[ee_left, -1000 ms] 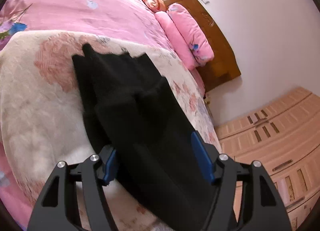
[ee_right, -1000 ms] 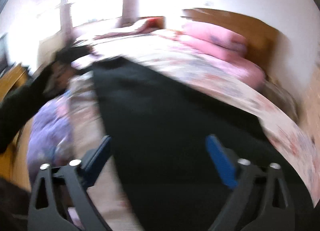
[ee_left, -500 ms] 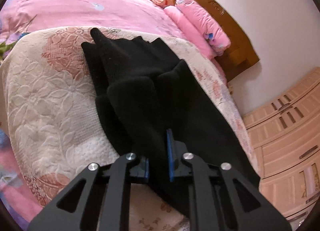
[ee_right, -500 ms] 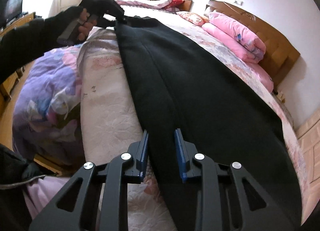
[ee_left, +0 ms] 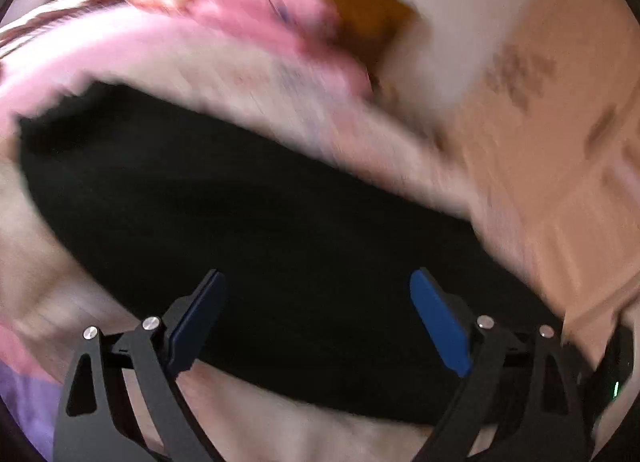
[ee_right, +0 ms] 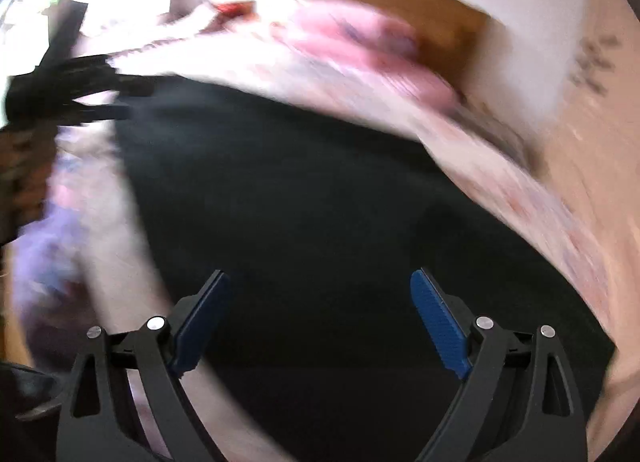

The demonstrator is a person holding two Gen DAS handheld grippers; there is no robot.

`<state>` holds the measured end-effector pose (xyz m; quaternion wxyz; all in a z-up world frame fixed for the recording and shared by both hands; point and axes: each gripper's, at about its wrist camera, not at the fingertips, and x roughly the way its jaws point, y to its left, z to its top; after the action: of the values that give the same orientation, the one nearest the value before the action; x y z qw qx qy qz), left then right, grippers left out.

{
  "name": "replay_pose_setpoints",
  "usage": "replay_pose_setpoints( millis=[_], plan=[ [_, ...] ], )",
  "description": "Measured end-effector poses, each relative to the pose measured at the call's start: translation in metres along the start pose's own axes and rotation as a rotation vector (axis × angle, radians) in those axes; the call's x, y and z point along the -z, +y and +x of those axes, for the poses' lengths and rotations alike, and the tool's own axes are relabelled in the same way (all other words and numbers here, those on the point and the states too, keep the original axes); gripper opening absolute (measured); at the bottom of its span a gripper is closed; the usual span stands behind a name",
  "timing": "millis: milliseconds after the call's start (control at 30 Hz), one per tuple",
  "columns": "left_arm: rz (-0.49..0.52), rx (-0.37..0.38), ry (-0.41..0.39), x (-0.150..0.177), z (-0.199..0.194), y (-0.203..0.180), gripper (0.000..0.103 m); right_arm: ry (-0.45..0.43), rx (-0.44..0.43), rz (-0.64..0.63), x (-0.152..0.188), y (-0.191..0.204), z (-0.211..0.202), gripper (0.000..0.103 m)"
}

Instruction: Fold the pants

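The black pants (ee_left: 248,214) lie spread on the pale floral bedspread (ee_left: 280,434); they also fill the middle of the right wrist view (ee_right: 320,222). Both views are motion-blurred. My left gripper (ee_left: 316,318) is open and empty, its blue pads above the pants. My right gripper (ee_right: 318,322) is open and empty over the pants too. In the right wrist view the left gripper and the hand holding it show as a dark blur (ee_right: 68,78) at the pants' far left end.
Pink pillows (ee_left: 280,22) lie against a wooden headboard (ee_left: 360,10) at the far side of the bed. A peach wardrobe (ee_left: 560,142) stands to the right. A purple blanket (ee_right: 44,254) lies at the bed's left edge.
Both grippers were shut on the pants half a second ago; now both have opened and let go. Both cameras have swung quickly, blurring the views.
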<state>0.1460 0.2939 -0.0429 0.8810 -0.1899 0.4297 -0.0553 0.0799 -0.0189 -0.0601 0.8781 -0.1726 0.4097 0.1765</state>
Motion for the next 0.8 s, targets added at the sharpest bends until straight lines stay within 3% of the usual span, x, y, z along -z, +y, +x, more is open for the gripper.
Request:
replay_pose_setpoints(
  millis=[33,67,100,133,167,233,267,333,400,467,500,600,633,700,800],
  plan=[
    [0.04,-0.036,0.039,0.011,0.015,-0.011,0.096,0.048,-0.016,0.011,0.014,-0.009,0.007,0.092],
    [0.167,-0.158,-0.035,0.024,0.015,-0.032,0.102,0.024,-0.063,0.06,0.023,-0.018,0.003,0.092],
    [0.278,-0.264,-0.003,0.037,0.025,-0.052,0.102,0.026,-0.108,0.123,0.033,-0.03,0.0,0.092],
    [0.339,-0.346,-0.019,0.045,0.026,-0.065,0.102,0.02,-0.142,0.156,0.044,-0.04,-0.007,0.092],
    [0.317,-0.371,-0.005,0.045,0.022,-0.069,0.101,0.011,-0.143,0.134,0.049,-0.043,-0.014,0.092],
    [0.242,-0.337,0.024,0.04,0.01,-0.074,0.098,-0.01,-0.076,0.103,0.056,-0.052,-0.033,0.092],
    [0.234,-0.303,-0.019,0.037,-0.005,-0.09,0.098,-0.037,-0.046,0.122,0.058,-0.06,-0.041,0.092],
    [0.306,-0.292,-0.081,0.042,-0.018,-0.125,0.1,-0.098,-0.014,0.207,0.062,-0.092,-0.055,0.092],
    [0.427,-0.234,-0.096,0.054,-0.015,-0.174,0.1,-0.073,0.064,0.293,0.072,-0.122,-0.05,0.092],
    [0.515,-0.23,-0.043,0.072,0.007,-0.213,0.101,0.035,0.073,0.313,0.088,-0.141,-0.03,0.094],
    [0.528,-0.247,-0.006,0.079,0.019,-0.222,0.101,-0.016,0.054,0.307,0.093,-0.143,-0.033,0.094],
    [0.501,-0.26,0.112,0.104,0.058,-0.221,0.102,-0.054,0.025,0.306,0.105,-0.144,-0.041,0.094],
    [0.46,-0.229,0.083,0.103,0.056,-0.213,0.102,-0.057,0.027,0.299,0.106,-0.145,-0.042,0.094],
    [0.437,-0.187,0.106,0.102,0.052,-0.204,0.102,-0.065,0.03,0.297,0.107,-0.146,-0.044,0.094],
    [0.453,-0.19,0.088,0.109,0.042,-0.202,0.102,-0.065,0.034,0.29,0.11,-0.143,-0.044,0.095]
  ],
)
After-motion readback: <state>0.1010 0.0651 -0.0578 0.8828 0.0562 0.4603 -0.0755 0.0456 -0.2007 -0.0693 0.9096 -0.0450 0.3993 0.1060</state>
